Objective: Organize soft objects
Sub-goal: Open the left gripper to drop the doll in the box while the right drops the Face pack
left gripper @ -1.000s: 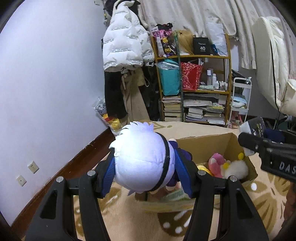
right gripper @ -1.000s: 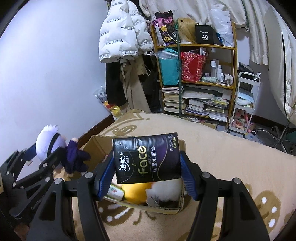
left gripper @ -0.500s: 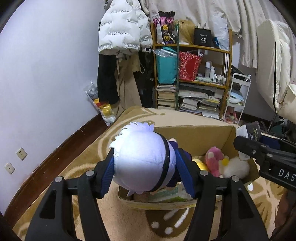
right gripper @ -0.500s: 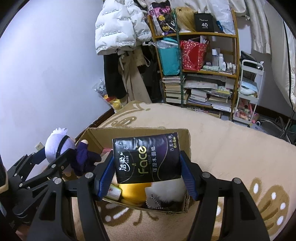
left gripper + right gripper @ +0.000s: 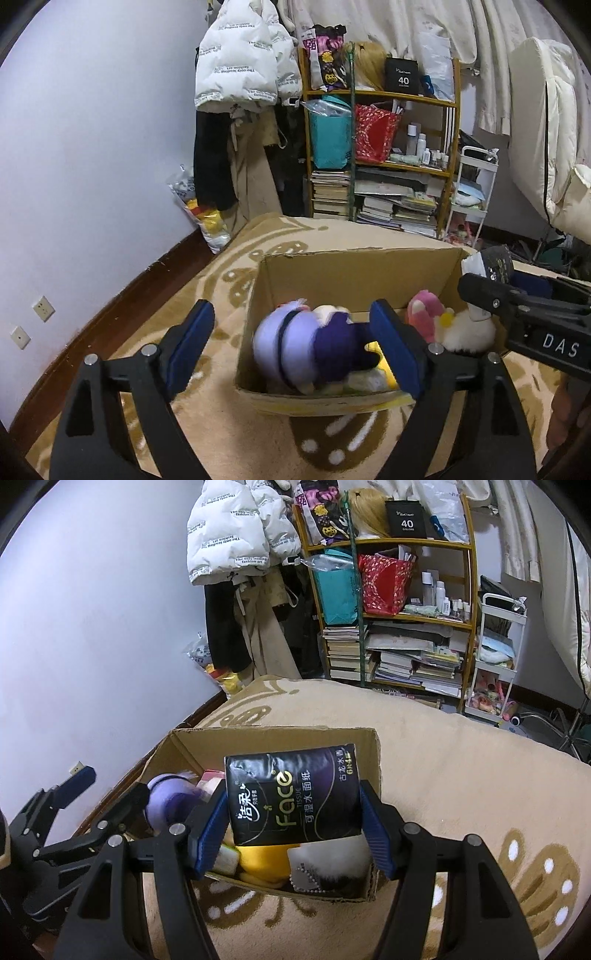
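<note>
Plush doll [image 5: 306, 343] lies loose between parted fingers [image 5: 190, 345].

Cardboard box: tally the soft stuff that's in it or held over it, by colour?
Purple/lavender: 1, the doll in the cardboard box
Pink: 1, pink plush
White: 1, white plush
Yellow: 1, yellow plush
Black: 1, tissue pack in the right gripper
Total: 5 distinguishable; more may be hidden.

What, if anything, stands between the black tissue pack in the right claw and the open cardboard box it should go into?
Nothing visible does. The tissue pack, clamped in the right claw, hangs over the open cardboard box, which has no lid or flap across it. Below it lie only soft toys already inside, such as the white plush.
</note>
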`<action>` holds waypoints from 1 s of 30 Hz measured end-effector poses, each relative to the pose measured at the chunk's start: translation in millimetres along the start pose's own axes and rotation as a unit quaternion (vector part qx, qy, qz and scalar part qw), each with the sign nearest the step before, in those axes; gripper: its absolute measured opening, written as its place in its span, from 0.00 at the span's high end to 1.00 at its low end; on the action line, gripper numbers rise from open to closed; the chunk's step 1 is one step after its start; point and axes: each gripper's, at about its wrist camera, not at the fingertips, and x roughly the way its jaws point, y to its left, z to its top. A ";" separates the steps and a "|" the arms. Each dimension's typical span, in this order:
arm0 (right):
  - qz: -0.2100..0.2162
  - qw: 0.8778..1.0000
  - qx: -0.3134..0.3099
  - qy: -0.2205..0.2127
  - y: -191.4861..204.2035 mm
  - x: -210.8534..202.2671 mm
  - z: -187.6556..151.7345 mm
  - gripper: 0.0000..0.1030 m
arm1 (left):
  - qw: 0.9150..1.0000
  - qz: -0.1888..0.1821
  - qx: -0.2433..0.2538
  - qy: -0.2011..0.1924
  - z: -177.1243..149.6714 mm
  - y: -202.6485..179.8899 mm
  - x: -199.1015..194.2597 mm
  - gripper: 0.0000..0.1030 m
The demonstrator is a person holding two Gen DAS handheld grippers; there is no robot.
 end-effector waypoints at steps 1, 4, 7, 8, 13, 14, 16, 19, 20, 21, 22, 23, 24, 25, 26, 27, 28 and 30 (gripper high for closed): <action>0.002 1.000 0.000 0.001 -0.2 -0.5 -0.4 0.31 | 1.000 0.002 0.001 0.003 0.2 0.7 -0.7 0.17; 0.009 1.000 0.000 0.000 -0.3 -2.5 0.3 0.23 | 1.000 0.012 0.001 0.005 0.5 4.1 -6.0 0.17; 0.010 1.000 0.008 -0.009 -1.6 -7.5 -0.8 0.11 | 1.000 0.014 -0.004 0.007 0.1 9.1 -12.2 0.16; 0.008 1.000 0.011 -0.011 -1.4 -8.8 -1.4 0.10 | 1.000 0.014 -0.006 0.008 0.0 10.8 -14.8 0.13; 0.004 1.000 0.019 -0.014 2.9 -21.1 -5.8 0.00 | 1.000 0.012 -0.003 0.011 -1.0 17.1 -32.3 0.08; 0.003 1.000 0.023 -0.019 2.8 -25.6 -6.5 0.00 | 1.000 0.013 -0.001 0.012 -1.0 17.4 -35.9 0.08; 0.000 0.999 0.031 -0.027 2.5 -34.4 -7.7 0.00 | 1.000 0.018 0.003 0.012 -0.1 18.7 -44.2 0.06; -0.005 0.999 0.028 -0.035 4.0 -50.8 -8.9 0.00 | 1.000 0.018 0.001 0.002 -0.7 22.6 -62.3 0.03; -0.010 0.999 0.026 -0.041 4.9 -58.6 -9.3 0.00 | 1.000 0.017 0.000 -0.002 -0.8 24.7 -69.6 0.03; -0.013 0.998 0.024 -0.048 6.4 -65.9 -9.6 0.00 | 1.000 0.017 -0.001 -0.003 -1.1 26.5 -75.3 0.03; -0.017 0.998 0.022 -0.054 7.1 -75.2 -9.2 0.00 | 1.000 0.017 -0.002 -0.004 -0.9 28.4 -79.4 0.03; -0.018 0.998 0.022 -0.057 7.8 -81.0 -7.9 0.00 | 1.000 0.017 -0.003 -0.006 -1.1 29.9 -84.5 0.03; -0.017 0.998 0.021 -0.061 8.4 -88.9 -6.3 0.00 | 1.000 0.017 -0.003 -0.008 -1.3 31.4 -91.1 0.03; -0.016 0.998 0.019 -0.065 9.2 -96.3 -4.5 0.00 | 1.000 0.017 -0.004 -0.010 -1.4 32.7 -96.5 0.03; -0.016 0.997 0.017 -0.070 10.0 -104.4 -3.7 0.00 | 1.000 0.017 -0.006 -0.013 -1.4 34.3 -102.3 0.03; -0.016 0.997 0.016 -0.074 10.8 -110.4 -3.6 0.00 | 1.000 0.017 -0.008 -0.017 -1.0 36.1 -109.4 0.03; -0.016 0.997 0.014 -0.079 12.1 -119.4 -4.2 0.00 | 1.000 0.016 -0.011 -0.021 -0.5 37.0 -115.0 0.03; -0.018 0.996 0.010 -0.086 15.5 -133.8 -6.8 0.00 | 1.000 0.013 -0.013 -0.026 -1.4 40.0 -128.2 0.03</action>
